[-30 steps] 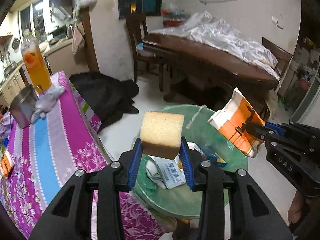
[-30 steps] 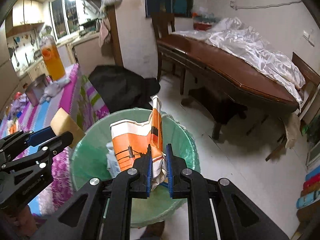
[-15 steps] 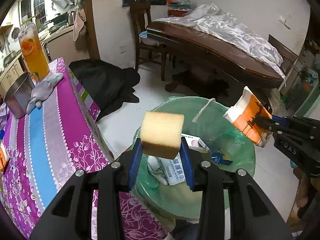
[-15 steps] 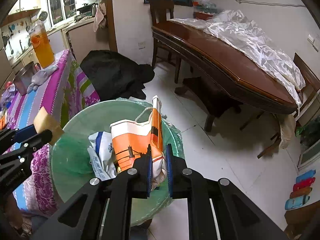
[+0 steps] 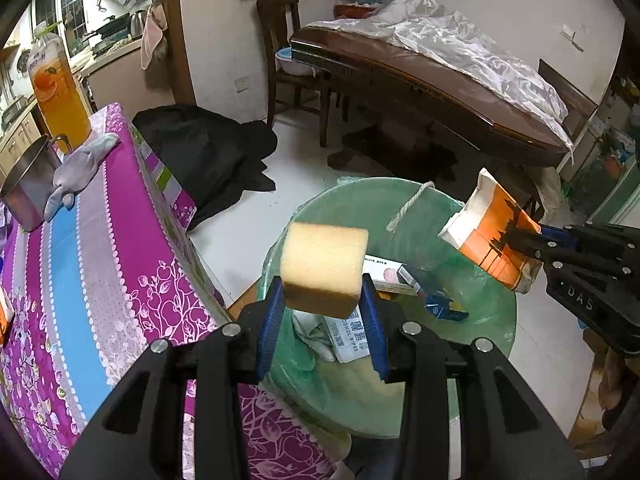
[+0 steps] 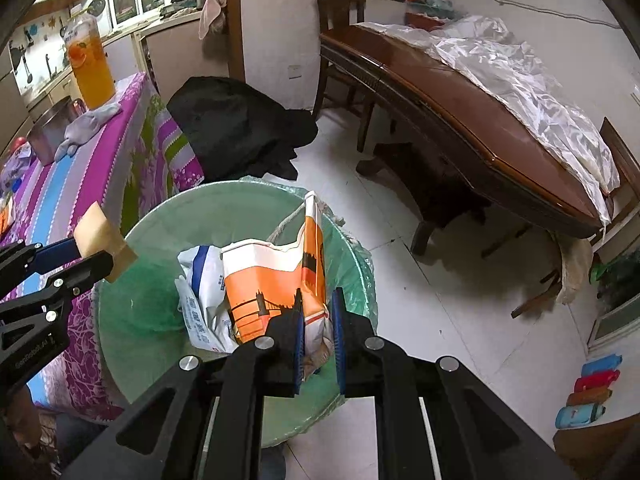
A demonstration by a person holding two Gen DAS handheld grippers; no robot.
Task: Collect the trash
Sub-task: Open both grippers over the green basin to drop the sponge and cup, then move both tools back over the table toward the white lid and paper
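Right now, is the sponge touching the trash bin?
Apart. In the left wrist view the sponge sits clamped between the left gripper's fingers, held in the air above the bin.

the green-lined bin (image 6: 136, 320) gapes open from above with wrappers (image 5: 352, 332) only low inside, hemmed on one side by the purple-clothed table (image 5: 80, 264) touching its rim, white floor (image 6: 420, 280) bare toward the dark wooden table (image 6: 460, 120).
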